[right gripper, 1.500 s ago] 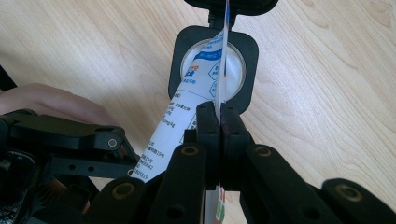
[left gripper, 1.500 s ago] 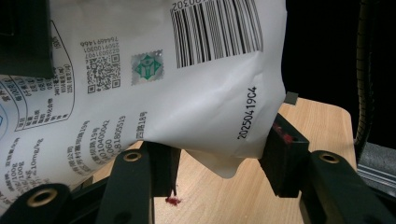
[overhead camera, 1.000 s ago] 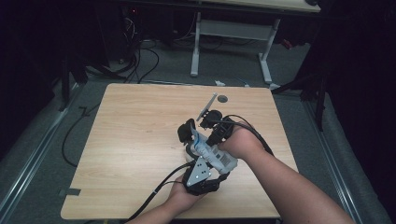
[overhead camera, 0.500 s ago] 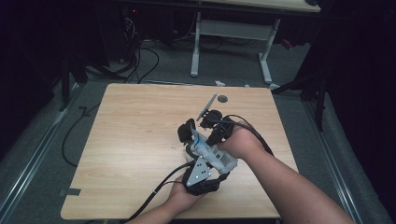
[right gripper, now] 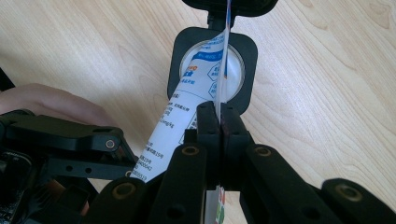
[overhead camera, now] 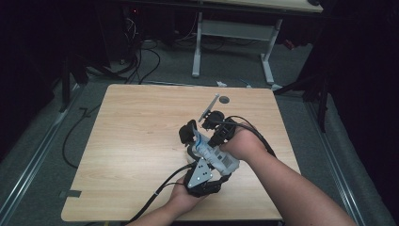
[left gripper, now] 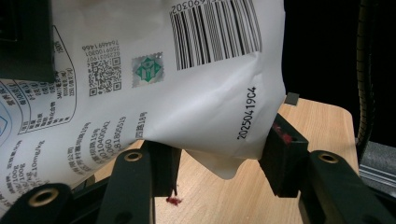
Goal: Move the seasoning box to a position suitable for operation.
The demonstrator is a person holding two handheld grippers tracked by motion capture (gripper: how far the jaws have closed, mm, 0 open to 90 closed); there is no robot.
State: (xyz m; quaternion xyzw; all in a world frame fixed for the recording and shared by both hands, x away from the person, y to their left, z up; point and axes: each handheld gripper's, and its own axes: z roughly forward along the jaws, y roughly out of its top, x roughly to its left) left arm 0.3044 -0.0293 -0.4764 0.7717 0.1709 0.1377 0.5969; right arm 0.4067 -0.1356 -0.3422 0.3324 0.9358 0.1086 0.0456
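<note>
Tube: I see the white tube above the table, held between both grippers.
Left gripper: its jaws sit on both sides of the tube body, touching it, so I judge it grips.
Right gripper: jaws pressed together on the flat crimped end.
Long axis: it runs from the right gripper away toward the black cap.
Nearer hand: the right one.
</note>
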